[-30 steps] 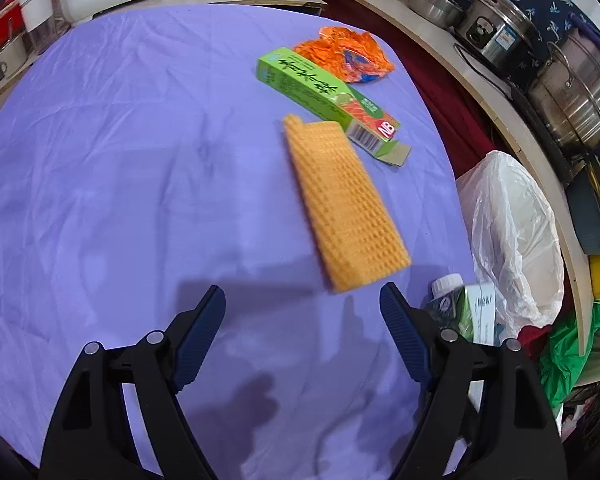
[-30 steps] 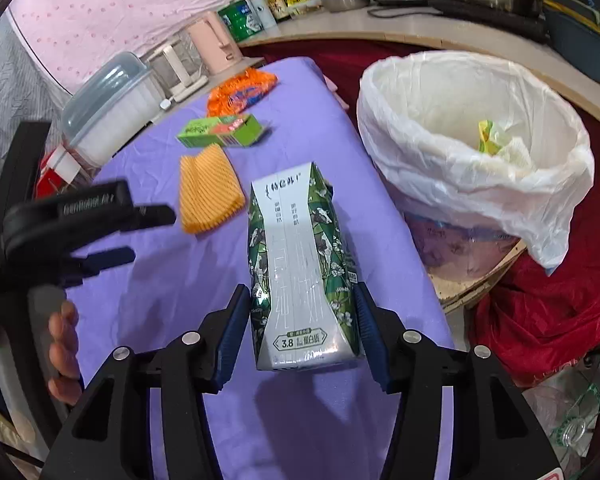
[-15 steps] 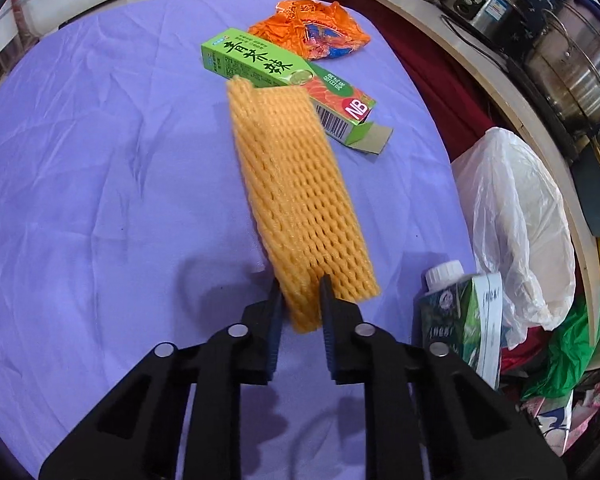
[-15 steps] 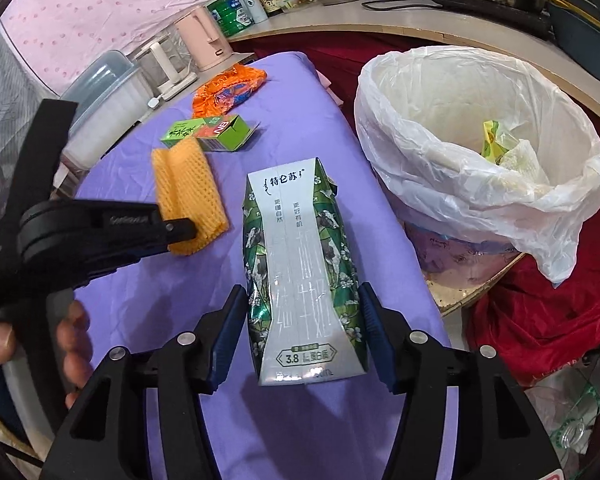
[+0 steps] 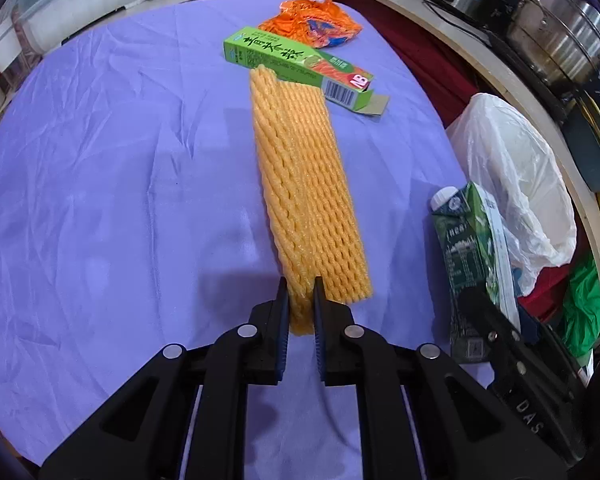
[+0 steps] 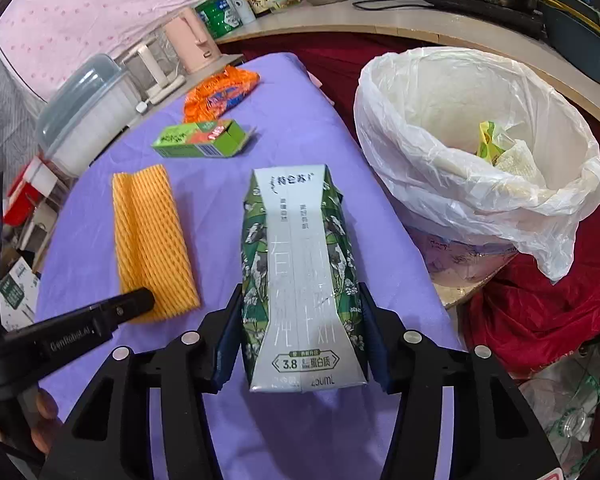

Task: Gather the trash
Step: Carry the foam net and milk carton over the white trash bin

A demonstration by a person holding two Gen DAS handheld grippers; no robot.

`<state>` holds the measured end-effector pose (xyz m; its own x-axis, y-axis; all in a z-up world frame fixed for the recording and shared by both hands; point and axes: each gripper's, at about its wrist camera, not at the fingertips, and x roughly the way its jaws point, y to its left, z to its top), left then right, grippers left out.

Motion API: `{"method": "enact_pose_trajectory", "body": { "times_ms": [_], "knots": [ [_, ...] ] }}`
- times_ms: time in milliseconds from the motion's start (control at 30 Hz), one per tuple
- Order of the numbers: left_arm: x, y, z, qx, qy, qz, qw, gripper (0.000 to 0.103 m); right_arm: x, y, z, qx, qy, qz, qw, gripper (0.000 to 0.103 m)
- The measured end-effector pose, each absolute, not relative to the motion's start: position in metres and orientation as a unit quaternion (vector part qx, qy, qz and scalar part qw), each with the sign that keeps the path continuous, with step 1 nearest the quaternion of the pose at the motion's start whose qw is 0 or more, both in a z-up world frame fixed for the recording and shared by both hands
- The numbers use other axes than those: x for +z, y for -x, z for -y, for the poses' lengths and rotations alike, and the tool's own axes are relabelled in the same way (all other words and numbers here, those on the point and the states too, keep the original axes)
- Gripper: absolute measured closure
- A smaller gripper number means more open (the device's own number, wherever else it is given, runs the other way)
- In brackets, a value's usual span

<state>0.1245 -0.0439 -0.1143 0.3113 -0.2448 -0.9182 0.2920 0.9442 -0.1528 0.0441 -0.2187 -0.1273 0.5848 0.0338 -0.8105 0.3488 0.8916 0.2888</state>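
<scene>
The left gripper (image 5: 301,300) has its jaws squeezed almost together on the near end of the orange foam net sleeve (image 5: 304,184), which they have just closed on; the sleeve runs away from the jaws across the purple tablecloth (image 5: 112,184), its far end next to the green carton box (image 5: 296,64). Beyond that box lies a crumpled orange wrapper (image 5: 312,26).

The right gripper (image 6: 302,328) has its jaws about half open, pressed against both sides of the green and white milk carton (image 6: 300,276) (its base faces the camera, its top points away). The carton is at the right side of the table, near the bin lined with a white plastic bag (image 6: 440,184), which stands just off the table's right edge. Some yellow and pale scraps (image 6: 500,152) lie inside the bag. In the right wrist view, fingers (image 6: 44,404) of the person's left hand show at the lower left.
</scene>
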Motion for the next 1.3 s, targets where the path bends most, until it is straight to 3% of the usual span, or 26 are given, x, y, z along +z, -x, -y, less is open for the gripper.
{"method": "enact_pose_trajectory", "body": {
  "times_ms": [433, 833, 1300],
  "knots": [
    [-0.065, -0.098, 0.061, -0.207, -0.034, -0.517, 0.830, 0.093, -0.076, -0.024, 0.235, -0.095, -0.241, -0.375, 0.890, 0.052],
    [-0.023, -0.084, 0.127, -0.274, -0.064, -0.472, 0.835, 0.093, -0.035, 0.006, 0.303, -0.152, -0.268, -0.303, 0.902, 0.052],
    [-0.048, -0.100, 0.251, -0.347, -0.113, -0.492, 0.790, 0.092, -0.058, 0.007, 0.402, -0.225, -0.308, -0.297, 0.875, 0.052]
  ]
}}
